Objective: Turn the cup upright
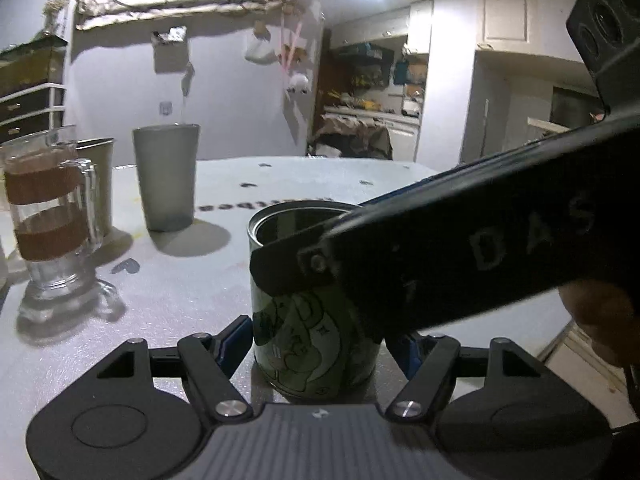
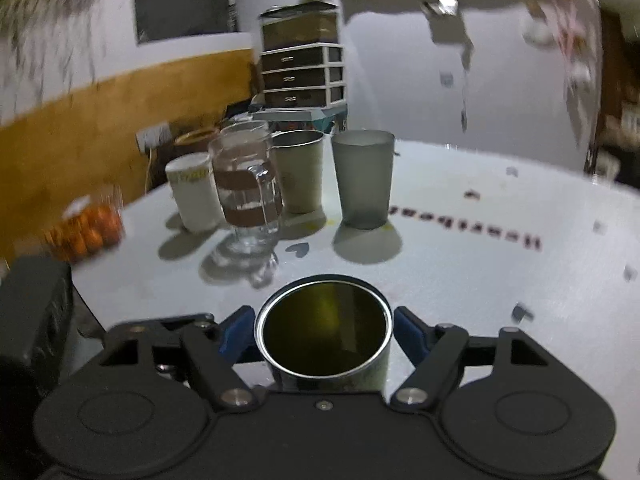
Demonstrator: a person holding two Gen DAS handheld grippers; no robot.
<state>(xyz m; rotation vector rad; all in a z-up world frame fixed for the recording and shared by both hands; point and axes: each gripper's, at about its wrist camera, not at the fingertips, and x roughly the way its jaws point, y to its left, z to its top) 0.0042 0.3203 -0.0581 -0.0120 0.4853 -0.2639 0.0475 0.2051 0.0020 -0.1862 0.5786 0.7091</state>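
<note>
1. Cylindrical metal cup with a green cartoon print (image 1: 316,320) stands upright on the white round tabletop (image 1: 180,280), mouth up; the right wrist view looks down into it (image 2: 324,328) and shows a dark, yellowish inside with nothing clearly in it.
2. Beyond the fingers stand a frosted grey tumbler (image 2: 363,178), a steel tumbler (image 2: 299,170), a clear glass mug with two brown bands (image 2: 247,188) and a white cylindrical cup (image 2: 194,190), all upright; their contents cannot be made out. A clear container of orange pieces (image 2: 86,226) sits further left, at the table edge.
3. The left gripper (image 1: 320,344) has the cup between its blue-padded fingers (image 1: 234,340). The left pad lies at the cup's wall; the right pad is hidden, so whether they pinch cannot be told.
4. The right gripper (image 2: 324,334) reaches over the cup from above, with its blue pads close on either side of the rim. A thin gap shows at each pad, so whether they press the cup cannot be told.
5. In the left wrist view the black body of the right gripper (image 1: 460,256) crosses the cup's upper wall and rim, hiding that part. The right wrist view is blurred toward its edges.
</note>
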